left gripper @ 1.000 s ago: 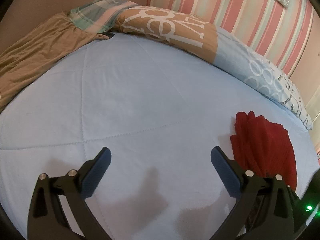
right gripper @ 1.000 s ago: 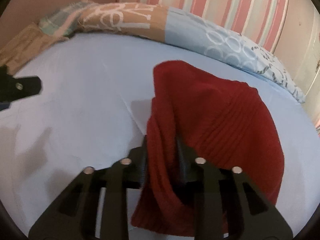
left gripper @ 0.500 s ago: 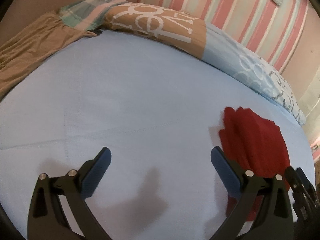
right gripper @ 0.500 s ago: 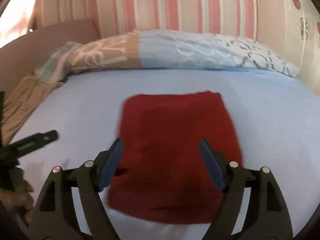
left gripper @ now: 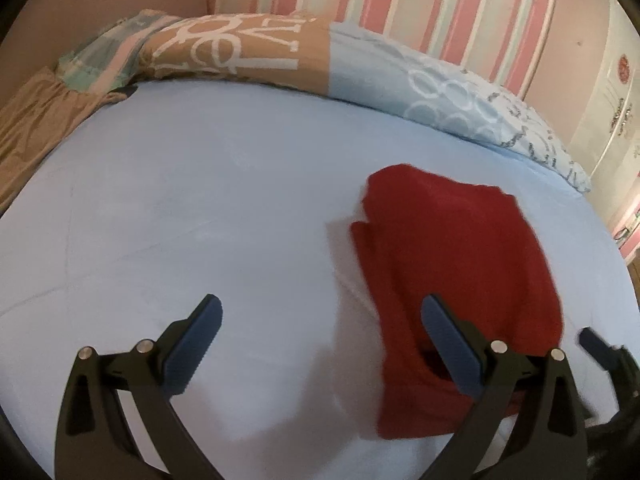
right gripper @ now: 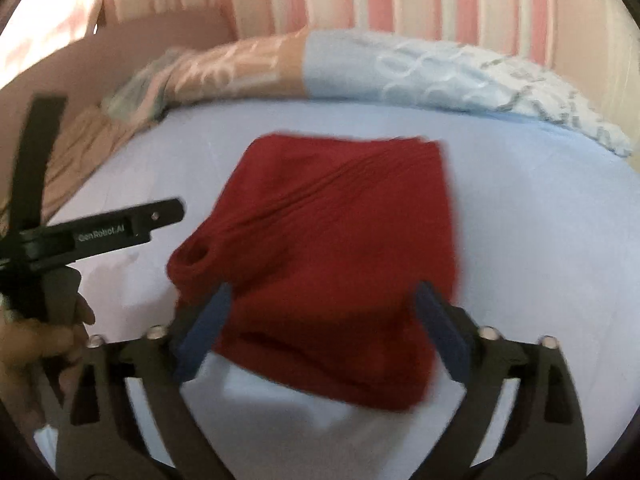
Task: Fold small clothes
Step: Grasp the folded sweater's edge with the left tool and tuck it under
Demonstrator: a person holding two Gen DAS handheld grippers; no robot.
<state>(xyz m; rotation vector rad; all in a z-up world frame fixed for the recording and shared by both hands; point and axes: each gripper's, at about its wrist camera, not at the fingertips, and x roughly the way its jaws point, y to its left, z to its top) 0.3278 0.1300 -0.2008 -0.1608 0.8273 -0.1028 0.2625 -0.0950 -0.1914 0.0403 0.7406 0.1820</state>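
Lying just beyond the right gripper (right gripper: 320,332), whose empty jaws are opening, the red garment (right gripper: 340,248) sits right of the left gripper's (left gripper: 320,344) spread fingers.

dim, warm indoor light; soft shadows fall on the bed (left gripper: 200,200) beneath the tools. the right wrist view is smeared by motion blur, with glare at its upper left corner. fisheye bending curves both views, black at the corners.
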